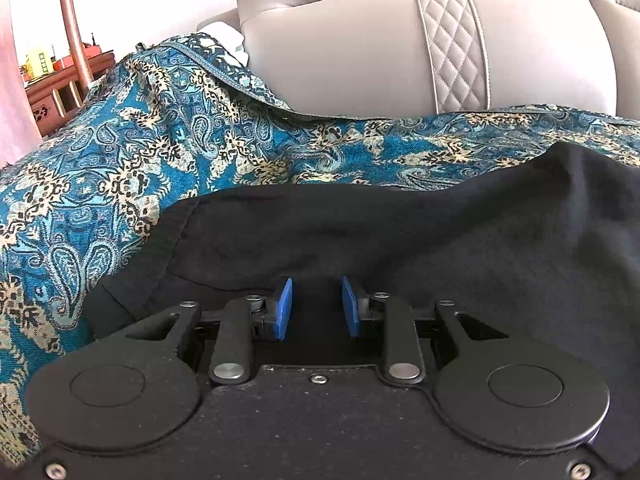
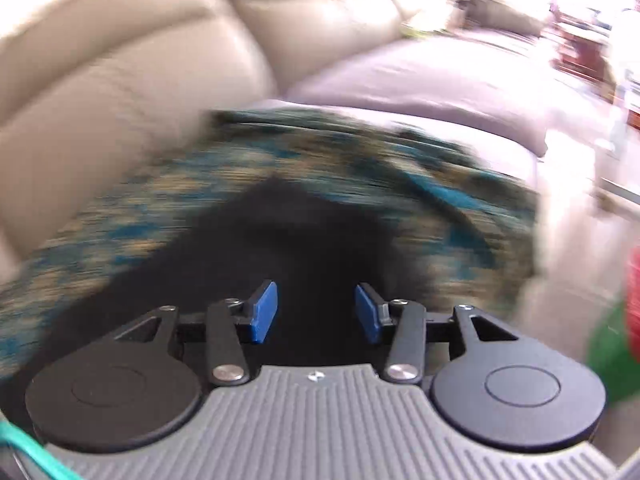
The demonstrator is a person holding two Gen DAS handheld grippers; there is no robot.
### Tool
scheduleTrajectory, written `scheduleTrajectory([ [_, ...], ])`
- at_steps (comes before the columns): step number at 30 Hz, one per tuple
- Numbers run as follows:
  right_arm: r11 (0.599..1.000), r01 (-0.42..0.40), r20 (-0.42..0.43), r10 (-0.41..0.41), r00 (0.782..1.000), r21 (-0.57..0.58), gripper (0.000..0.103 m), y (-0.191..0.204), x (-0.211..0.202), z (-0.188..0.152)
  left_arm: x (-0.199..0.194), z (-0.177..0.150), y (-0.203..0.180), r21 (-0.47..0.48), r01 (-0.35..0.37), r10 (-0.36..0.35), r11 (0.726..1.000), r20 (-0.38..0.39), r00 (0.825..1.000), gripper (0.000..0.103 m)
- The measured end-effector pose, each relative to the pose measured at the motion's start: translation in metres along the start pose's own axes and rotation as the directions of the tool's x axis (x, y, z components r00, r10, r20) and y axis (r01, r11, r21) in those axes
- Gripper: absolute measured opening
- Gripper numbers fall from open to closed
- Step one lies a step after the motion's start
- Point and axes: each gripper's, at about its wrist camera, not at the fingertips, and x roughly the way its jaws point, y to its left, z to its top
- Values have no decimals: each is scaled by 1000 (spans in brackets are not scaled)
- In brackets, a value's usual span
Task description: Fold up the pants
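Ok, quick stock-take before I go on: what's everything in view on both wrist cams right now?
black pants: one, black, lying rumpled on the patterned throw, right in front of both grippers
patterned throw: one, teal with cream and black paisley, spread over the sofa seat
sofa: one, beige leather with a quilted strip, behind the throw
wooden furniture: dark red-brown, far left background
left gripper: one, black with blue pads, open over the pants
right gripper: one, black with blue pads, open; view blurred
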Motion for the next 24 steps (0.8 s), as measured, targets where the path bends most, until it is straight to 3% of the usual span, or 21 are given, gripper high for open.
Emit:
scheduleTrajectory([
  [5,996,-3,73,-4,997,93,61,-47,-6,13,1,1,-5,21,-27,27,999,-6,1000,27],
  [8,994,4,74,-12,997,113,61,-53,1,19,1,1,-10,35,-47,47,998,-7,999,27],
  [12,989,-52,32,48,998,136,63,-55,10,19,1,2,-11,37,-53,53,998,-12,999,27],
  [14,982,-31,8,30,1000,188,63,-56,11,14,2,3,-9,32,-48,48,998,-15,999,27],
  [18,945,-115,-13,125,992,305,64,-66,-8,-6,2,2,-7,21,-42,42,999,-18,999,27],
  [24,932,-154,-25,171,985,327,66,-67,-29,-30,3,3,-6,23,-38,38,999,-17,999,27],
])
